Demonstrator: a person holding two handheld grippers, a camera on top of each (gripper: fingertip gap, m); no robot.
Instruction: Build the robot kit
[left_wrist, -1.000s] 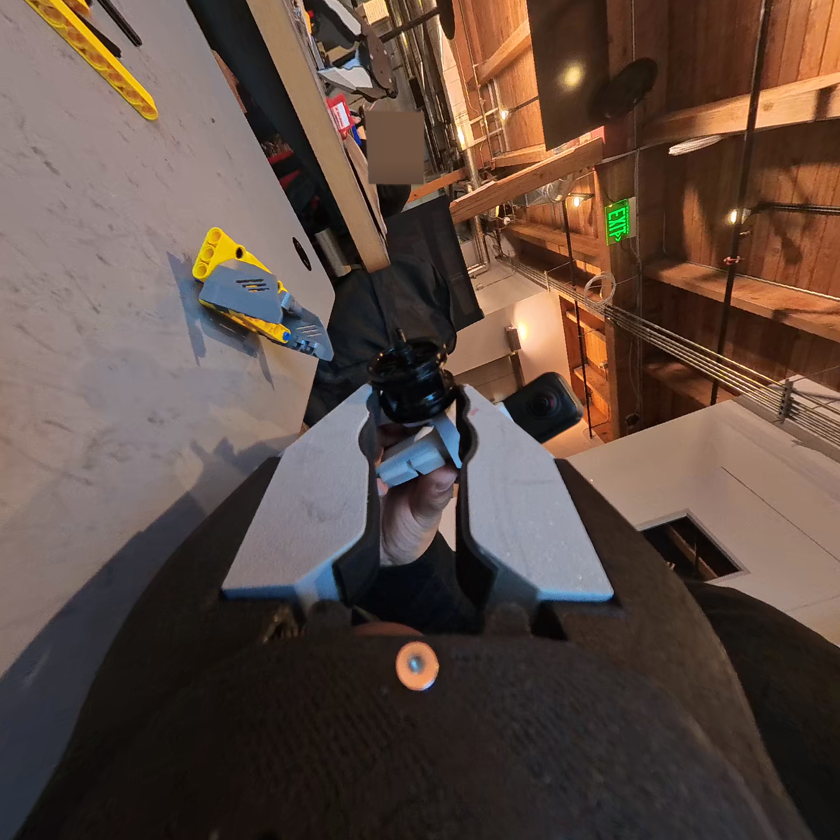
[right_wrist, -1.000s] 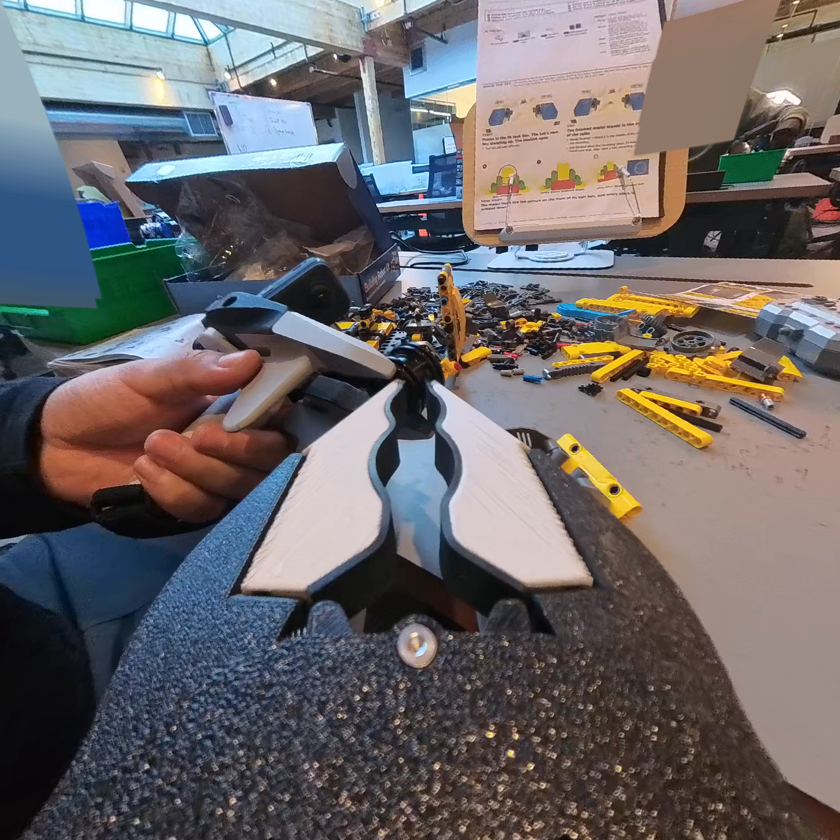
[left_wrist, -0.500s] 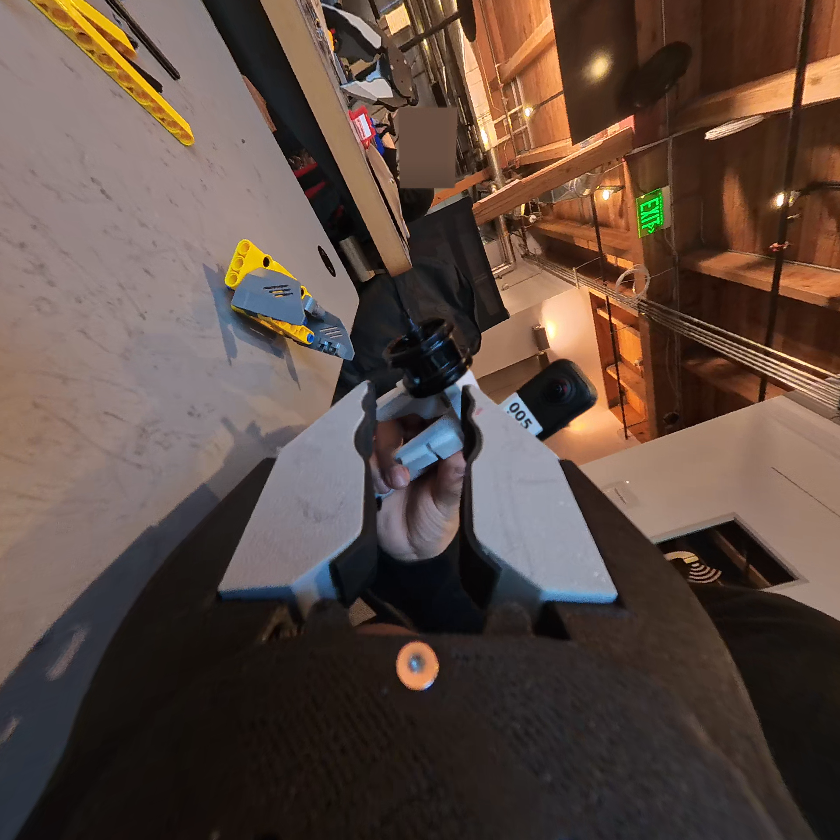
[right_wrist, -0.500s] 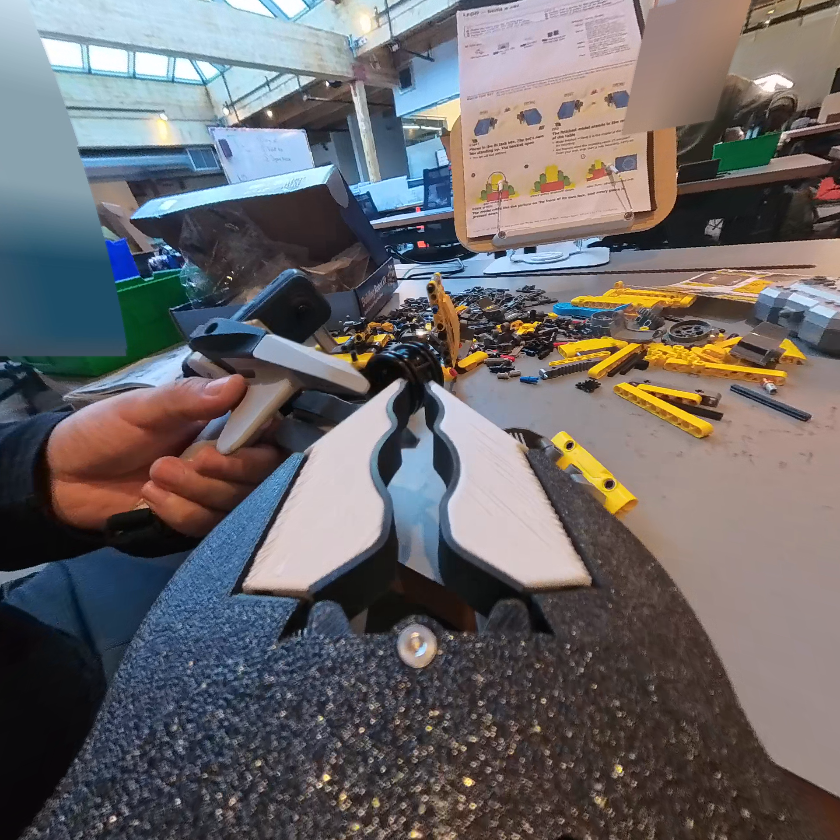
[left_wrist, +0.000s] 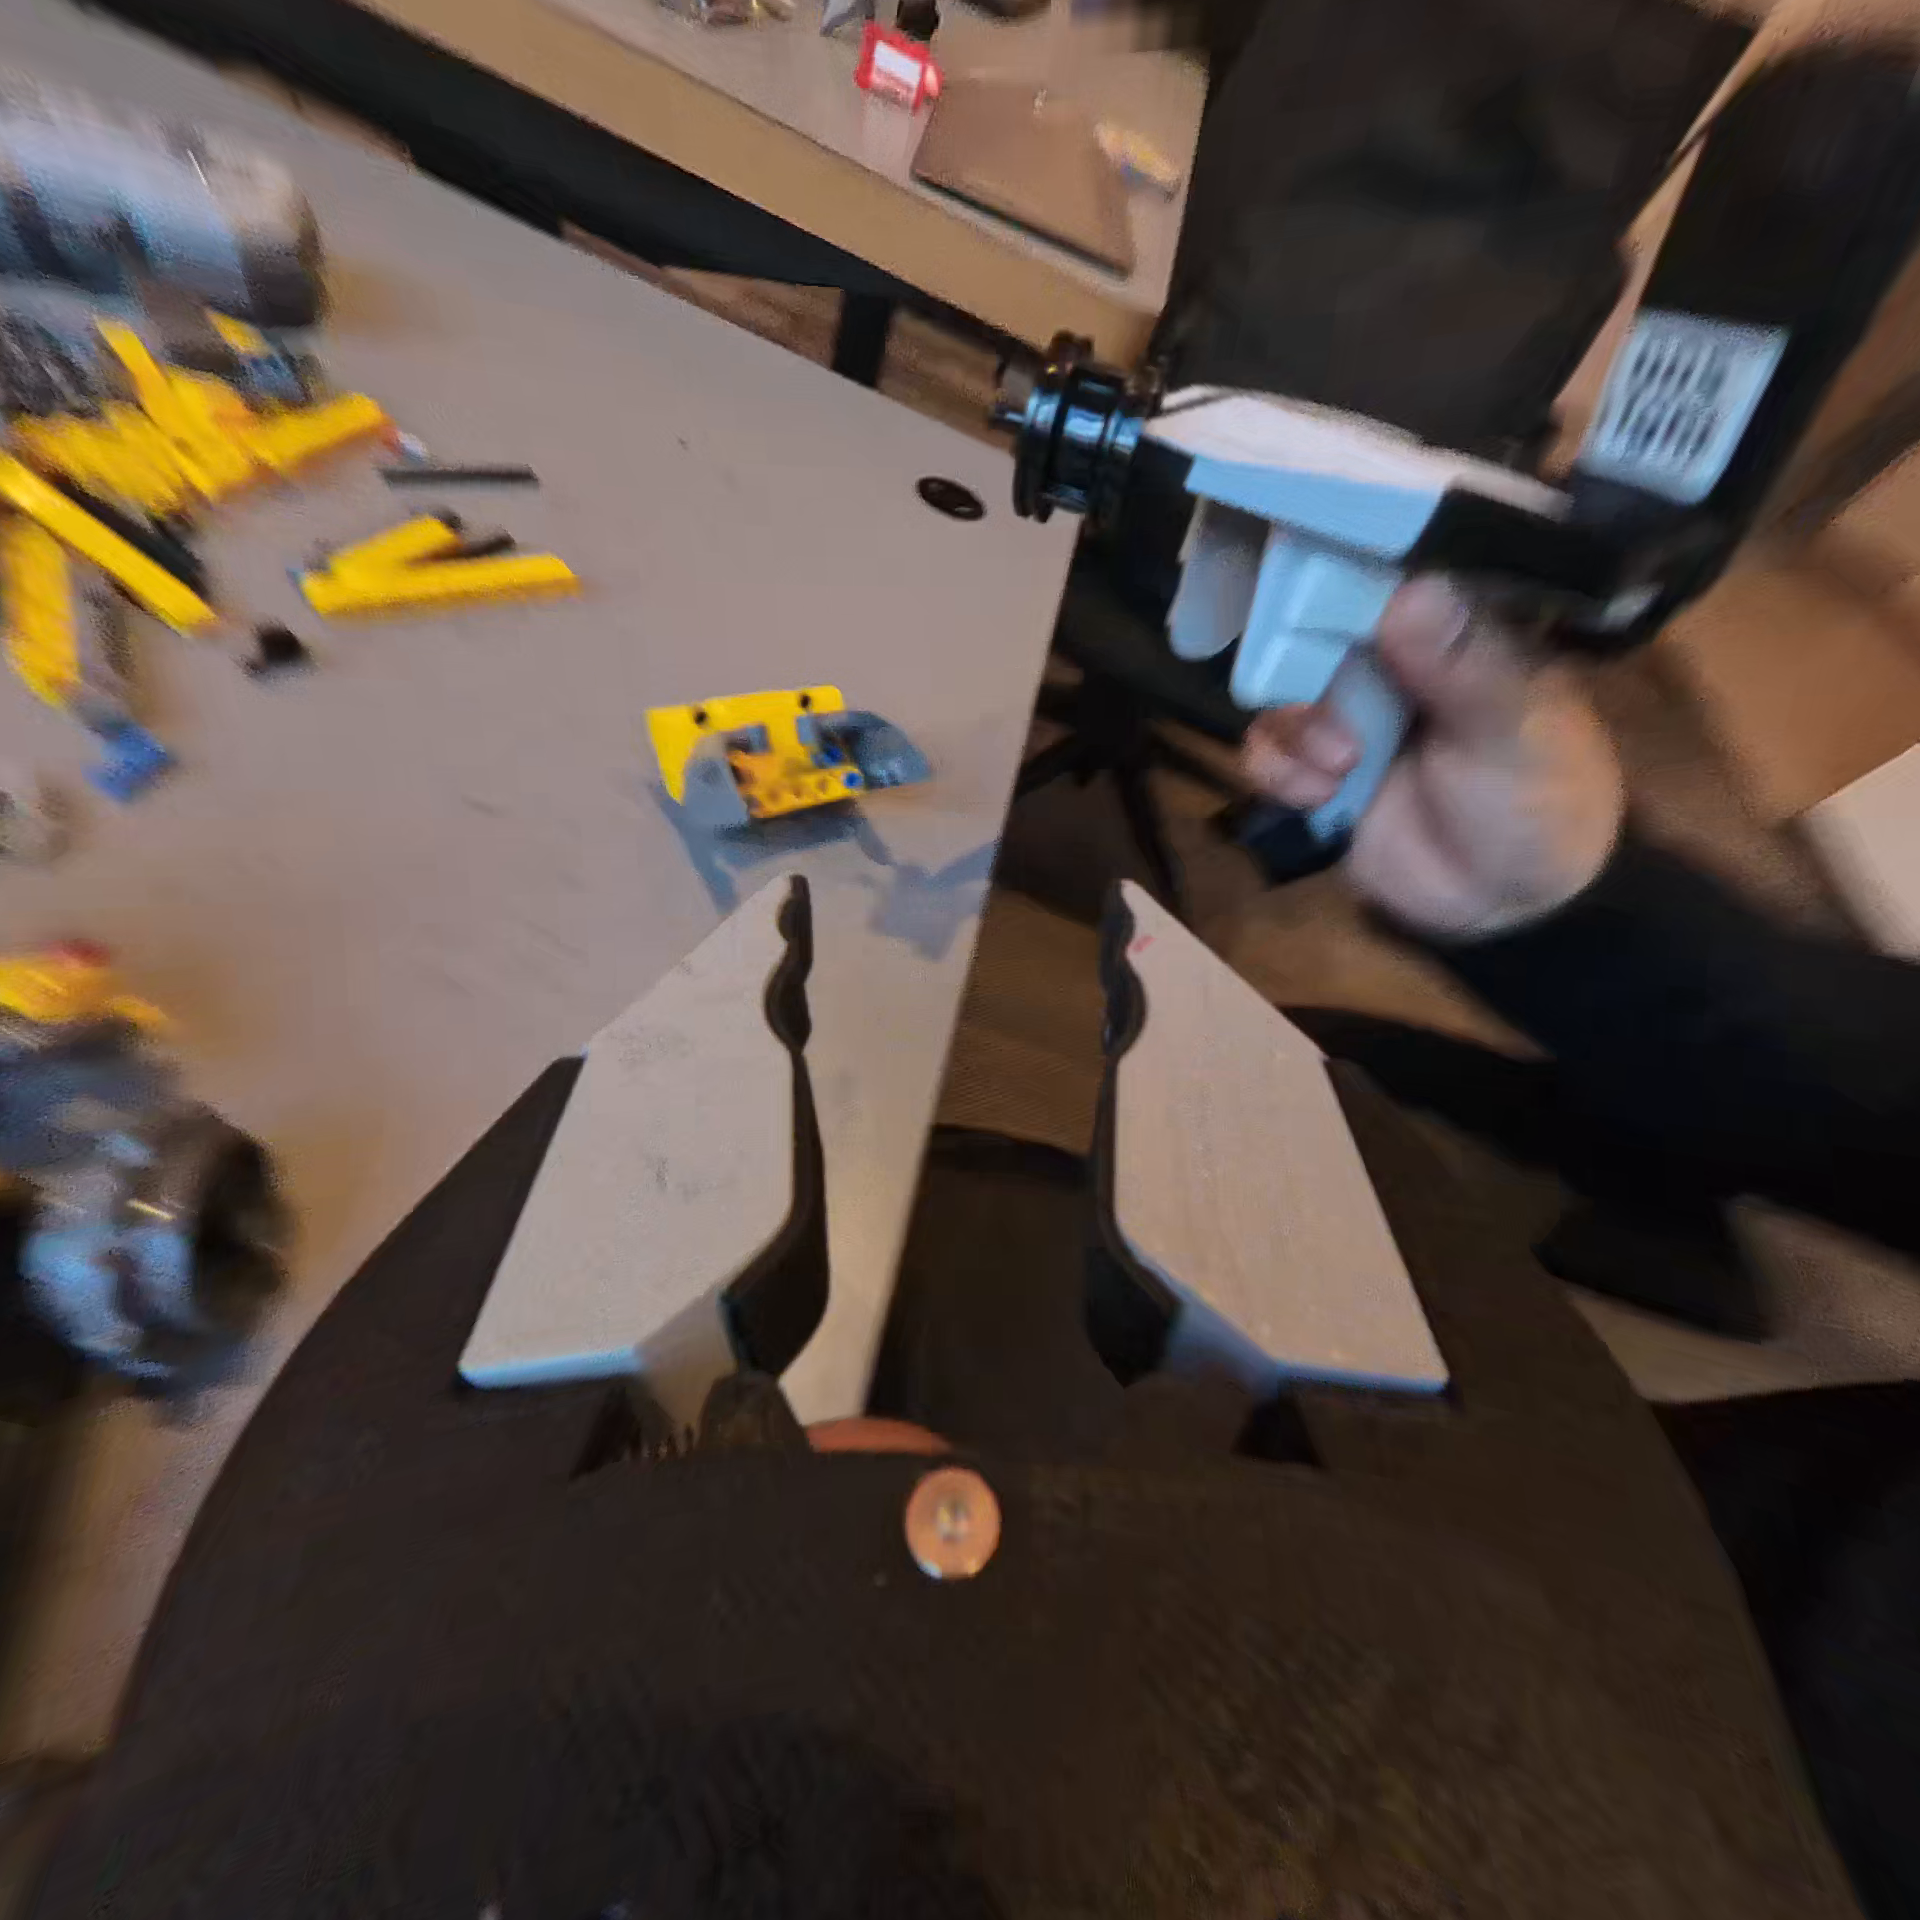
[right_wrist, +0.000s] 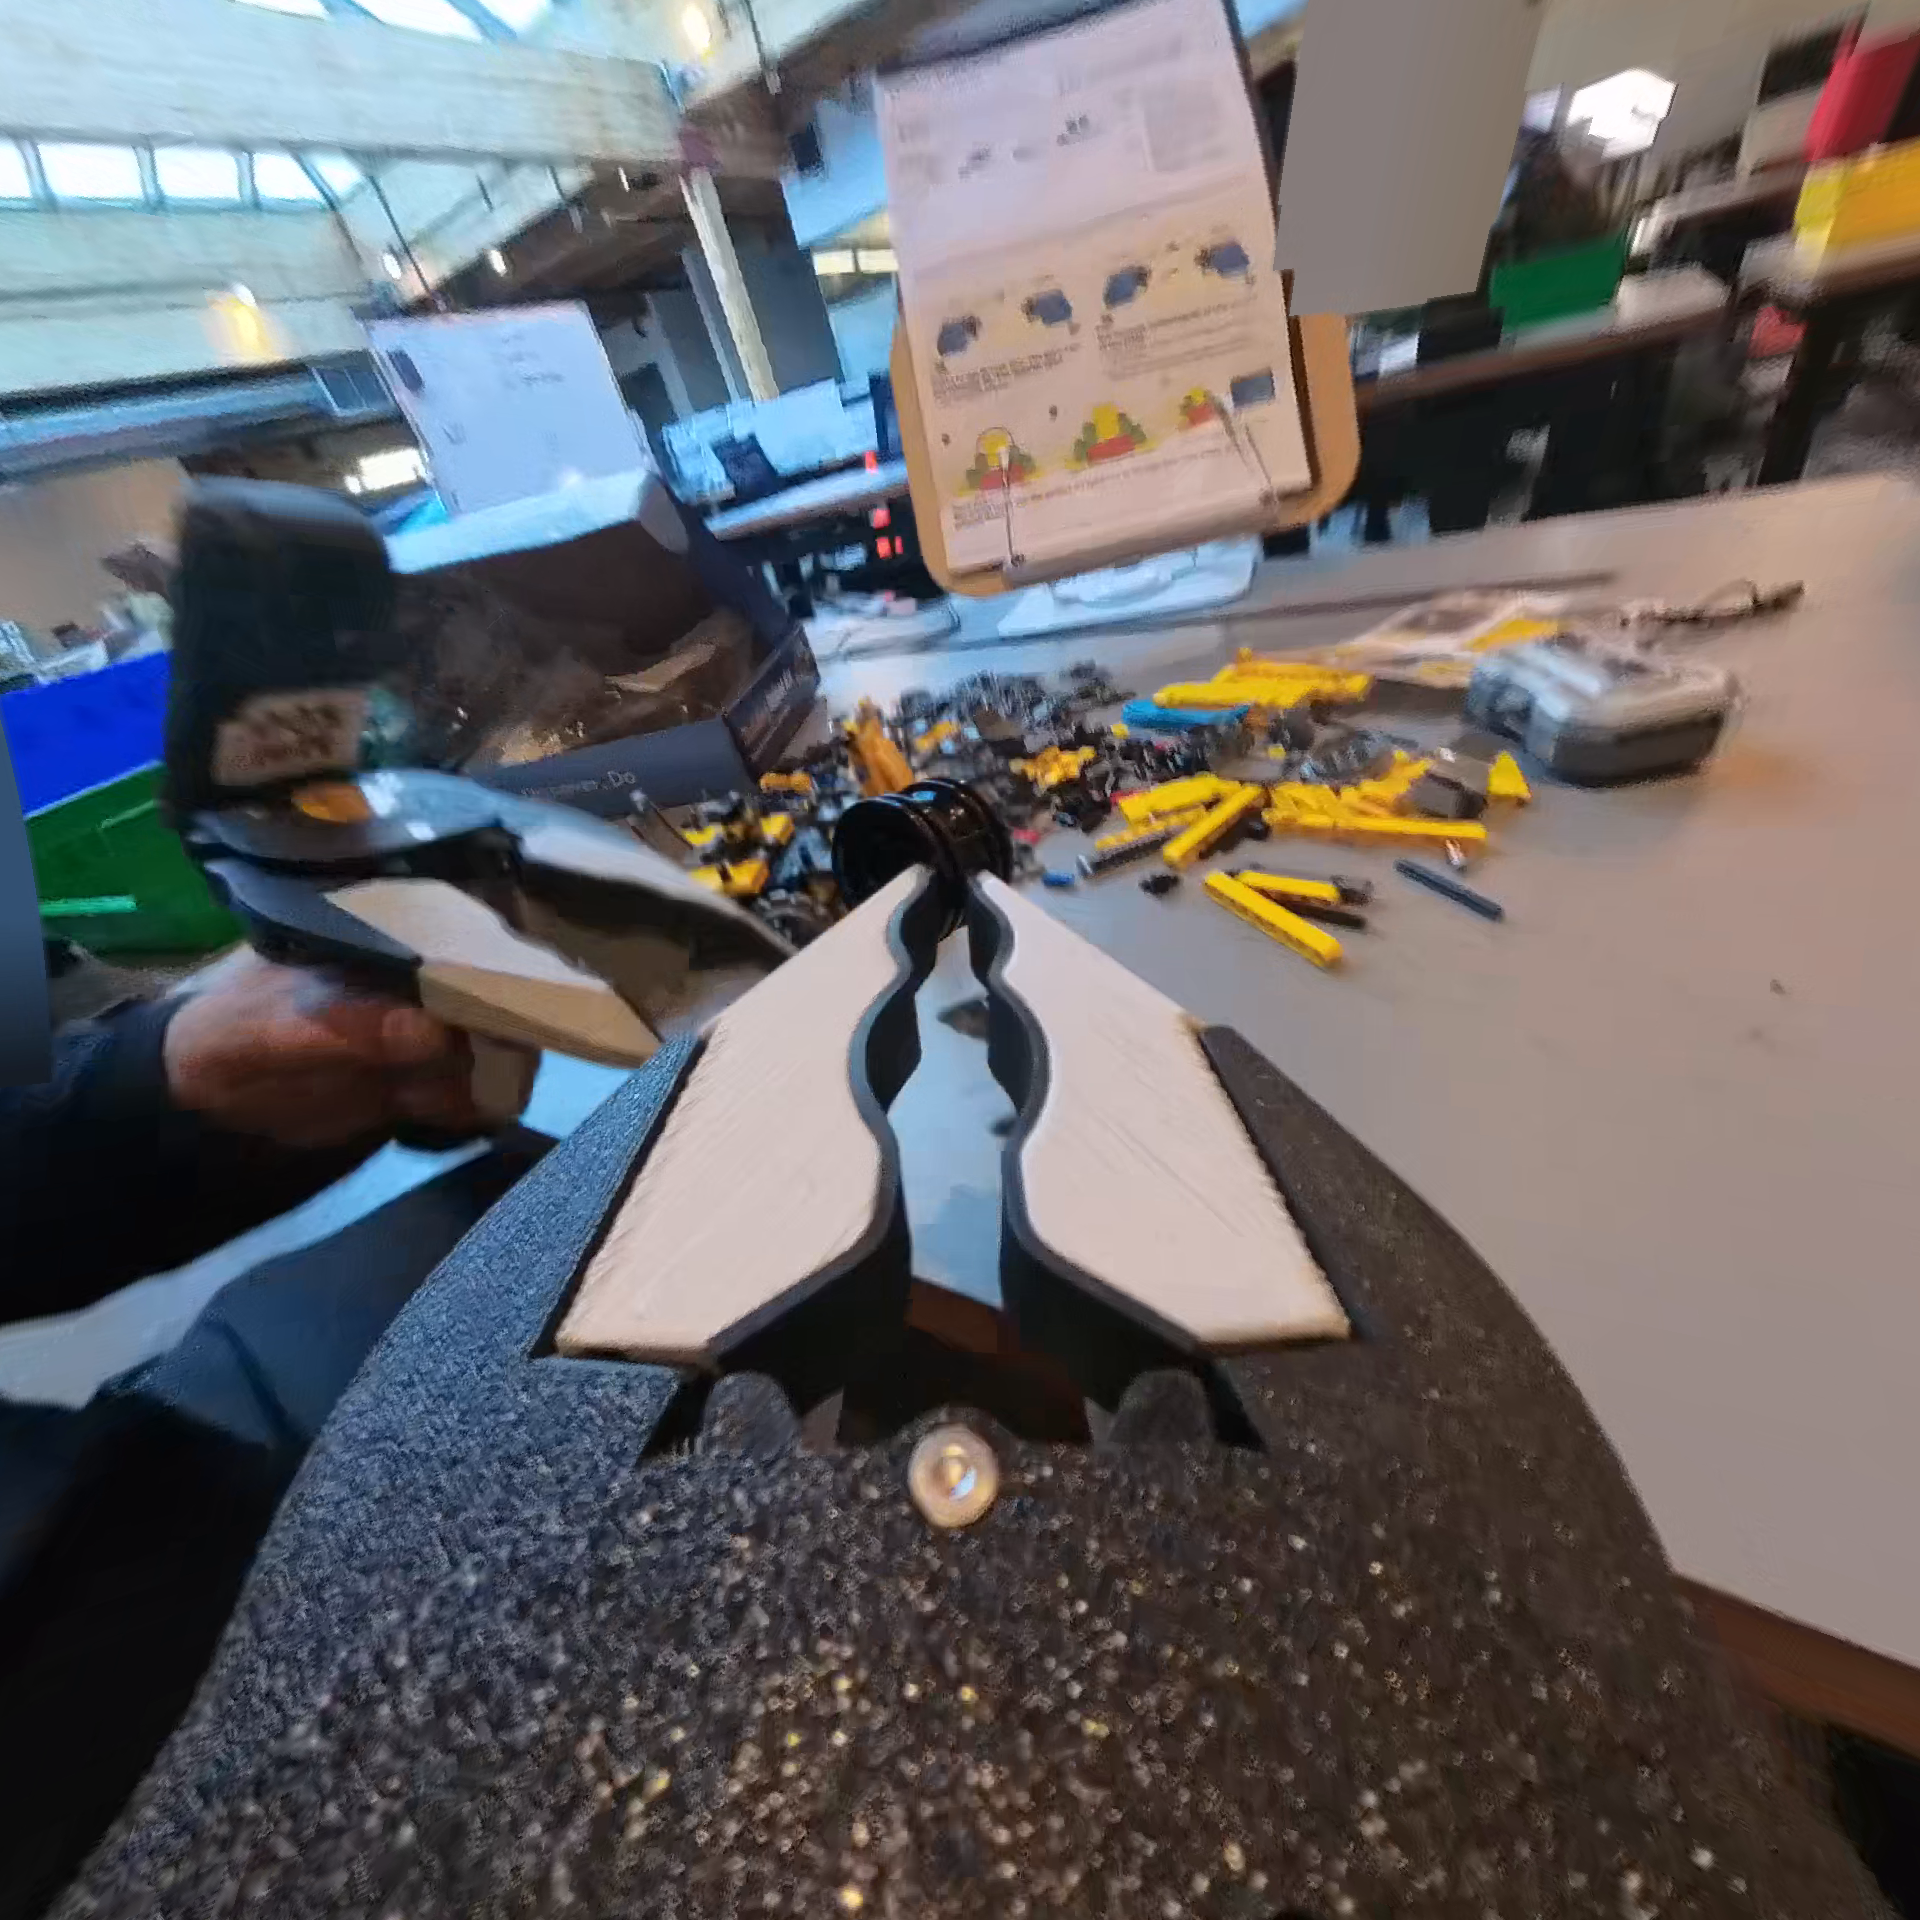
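My right gripper (right_wrist: 951, 891) is shut on a small black wheel rim (right_wrist: 920, 842) and holds it in the air above the near side of the grey table (right_wrist: 1558, 1143). In the left wrist view the rim (left_wrist: 1075, 442) sticks out of the right gripper's tips at the upper right, with a hand (left_wrist: 1475, 790) on its handle. My left gripper (left_wrist: 956, 894) is open and empty, over the table's edge (left_wrist: 1023, 727). A small yellow and grey brick assembly (left_wrist: 779, 758) lies just beyond its tips. The left gripper also shows in the right wrist view (right_wrist: 499, 966), to the left of the rim and apart from it.
A pile of yellow and black bricks (right_wrist: 1195, 790) covers the table's middle, with a grey block (right_wrist: 1600, 717) to its right. An instruction sheet on a stand (right_wrist: 1101, 312) and an open dark box (right_wrist: 623, 665) stand behind. A green bin (right_wrist: 104, 862) is at the left. The grippers' ends are close to 9 cm from one another. The right tips stand about 30 cm off the grey block (right_wrist: 1600, 717). Look for it in the left wrist view (left_wrist: 255, 233) too.
My left gripper has opened, come away from the black rim and swung round to face the table. My right gripper has kept hold of the rim.
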